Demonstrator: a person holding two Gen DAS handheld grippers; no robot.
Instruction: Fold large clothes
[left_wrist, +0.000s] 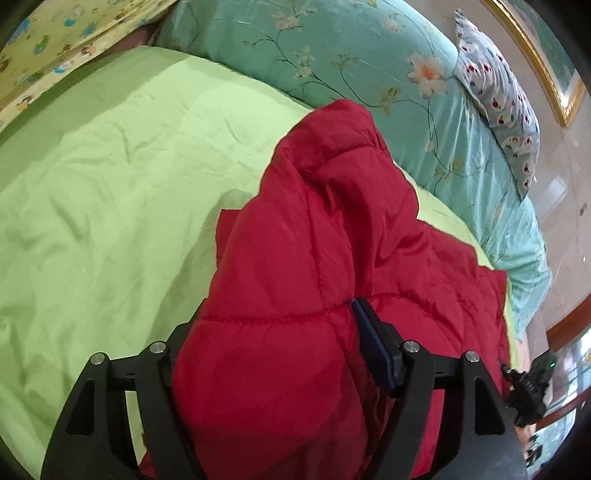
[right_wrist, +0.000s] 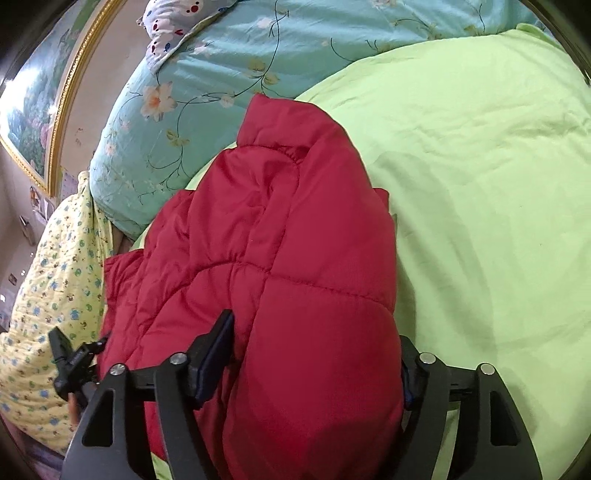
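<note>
A red quilted puffer jacket (left_wrist: 325, 229) lies bunched on a light green bedsheet (left_wrist: 110, 192). My left gripper (left_wrist: 273, 332) is shut on a thick fold of the jacket; its right finger (left_wrist: 373, 347) shows, the left one is hidden under fabric. In the right wrist view the same red jacket (right_wrist: 280, 221) fills the centre on the green sheet (right_wrist: 480, 166). My right gripper (right_wrist: 314, 354) is shut on another thick fold; its left finger (right_wrist: 214, 354) shows, the right one is mostly covered. Each gripper appears at the other view's edge.
A teal floral duvet (left_wrist: 369, 55) is piled along the far side of the bed, with a patterned pillow (left_wrist: 498, 96) on it. A yellow printed quilt (right_wrist: 48, 295) lies at the bed's end. A gold-framed picture (right_wrist: 40, 110) hangs on the wall.
</note>
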